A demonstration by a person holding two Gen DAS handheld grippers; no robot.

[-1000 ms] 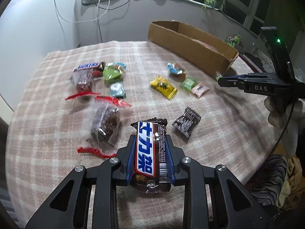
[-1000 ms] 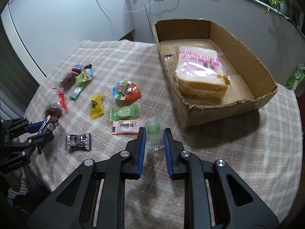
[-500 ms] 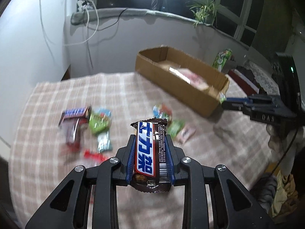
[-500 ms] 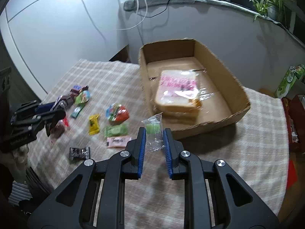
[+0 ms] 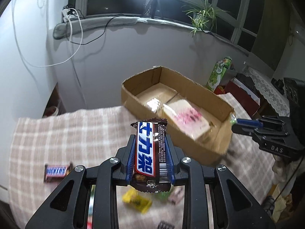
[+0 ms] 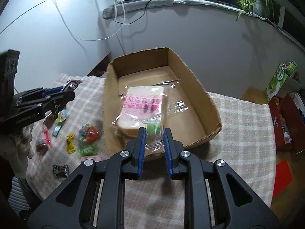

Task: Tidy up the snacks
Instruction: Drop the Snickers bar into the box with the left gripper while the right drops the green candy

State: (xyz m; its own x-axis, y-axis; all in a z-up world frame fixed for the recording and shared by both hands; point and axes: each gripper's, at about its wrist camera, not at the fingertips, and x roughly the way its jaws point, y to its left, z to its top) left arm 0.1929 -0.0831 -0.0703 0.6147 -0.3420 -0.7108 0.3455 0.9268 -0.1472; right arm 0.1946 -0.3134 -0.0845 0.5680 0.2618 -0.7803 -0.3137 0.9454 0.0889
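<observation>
Left gripper is clamping the Snickers bar; right gripper is clamping a clear green-candy packet at the cardboard box's near edge.

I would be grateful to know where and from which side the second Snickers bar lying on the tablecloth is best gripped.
Grip the Snickers bar across its narrow width at mid-length, coming down from above. It lies flat on the checked tablecloth with both long edges clear, so fingers can straddle it. The crimped ends are thin and would likely slip. The left gripper holds its own bar this same way.
</observation>
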